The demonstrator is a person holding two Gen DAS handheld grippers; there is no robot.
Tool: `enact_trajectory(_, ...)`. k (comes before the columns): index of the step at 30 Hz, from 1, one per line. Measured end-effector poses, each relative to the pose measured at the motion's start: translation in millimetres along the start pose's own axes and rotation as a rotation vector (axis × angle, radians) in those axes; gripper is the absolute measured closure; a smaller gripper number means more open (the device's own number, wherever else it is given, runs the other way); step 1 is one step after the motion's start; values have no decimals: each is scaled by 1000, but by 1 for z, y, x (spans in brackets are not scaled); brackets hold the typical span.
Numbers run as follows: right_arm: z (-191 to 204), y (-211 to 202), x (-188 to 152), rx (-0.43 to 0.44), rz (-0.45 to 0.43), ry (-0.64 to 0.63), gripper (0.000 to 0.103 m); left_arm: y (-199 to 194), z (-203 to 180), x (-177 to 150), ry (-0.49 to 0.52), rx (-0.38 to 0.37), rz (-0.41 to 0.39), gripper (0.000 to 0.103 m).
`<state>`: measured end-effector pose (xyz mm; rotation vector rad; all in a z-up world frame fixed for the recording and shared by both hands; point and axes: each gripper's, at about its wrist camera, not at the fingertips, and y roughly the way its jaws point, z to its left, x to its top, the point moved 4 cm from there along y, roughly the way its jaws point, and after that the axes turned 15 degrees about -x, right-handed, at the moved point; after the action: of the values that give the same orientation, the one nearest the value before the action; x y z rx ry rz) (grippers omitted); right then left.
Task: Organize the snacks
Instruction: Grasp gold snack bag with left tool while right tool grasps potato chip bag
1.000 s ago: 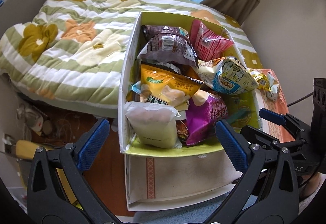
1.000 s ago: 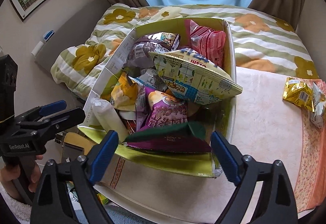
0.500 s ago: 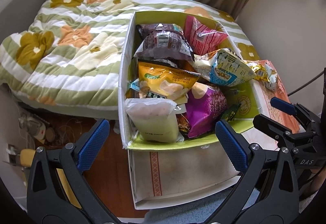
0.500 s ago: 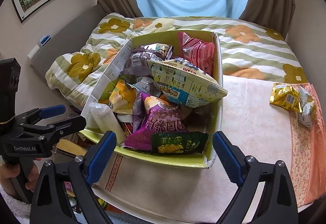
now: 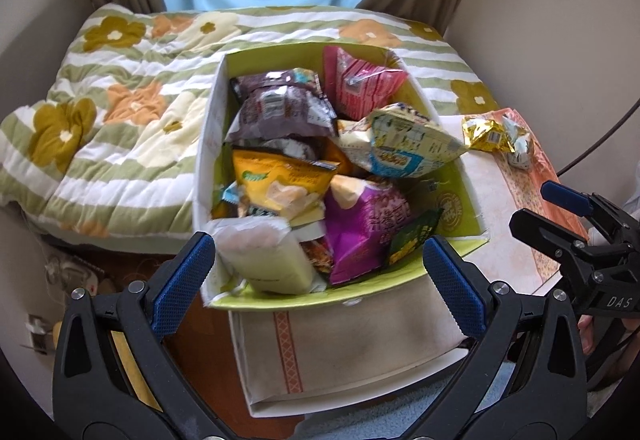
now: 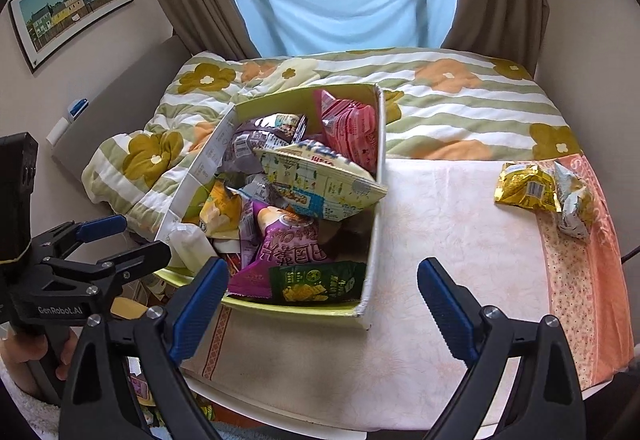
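Right wrist view: right claw spread wide and holding nothing, poised just short of the near wall of the snack box. Left claw off to the left, also parted and holding nothing.

Snacks in 2 places: most heaped in the box, plus 2 lying loose on the tabletop well to the right, namely a gold packet touching a white-and-gold packet.

Likely trouble:
- Box crammed above its rim, with a cream-and-blue bag jutting over the right wall. Easily knocked out by a claw reaching past it.
- Green packet wedged upright against the near wall beside the purple bag. Pulling either could drag the other along.
- From the left wrist view, near-left corner of the box apparently past the tabletop edge, above the floor. Pressing down there could tip the whole load.
- Puffy foil bags prone to slipping or bursting under a hard squeeze.

Legible writing: "GenRobot.AI" on the left claw's body, "DAS" on the right claw's body in the left wrist view. Large white Chinese characters on the purple bag, not read with confidence. Barcodes on the gold packet and on a dark bag at the back. Other labels too small or blurred.
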<state>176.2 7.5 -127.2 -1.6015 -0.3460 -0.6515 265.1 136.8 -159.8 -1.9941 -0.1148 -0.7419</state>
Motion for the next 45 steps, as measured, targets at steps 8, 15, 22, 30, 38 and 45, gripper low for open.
enact_trajectory(8, -94, -5, 16, -36, -34, 66, 9, 38, -77, 27, 29, -33, 11, 0)
enact_trajectory(15, -204, 9, 34, -83, -15, 124, 9, 101, -172, 65, 76, -86, 24, 0)
enact_trajectory(22, -285, 46, 49, -108, 70, 85, 9, 184, -233, 101, 72, -130, 89, 0)
enact_trajectory(30, -333, 126, 54, -76, 174, 86, 9, 305, -253, 140, 16, -170, 202, 0)
enact_trajectory(38, -337, 189, 42, -43, 260, 44, 9, 408, -248, 135, -44, -198, 344, 0)
enact_trajectory(45, -339, 210, 39, -11, 297, 44, 9, 440, -245, 130, -58, -206, 385, 0)
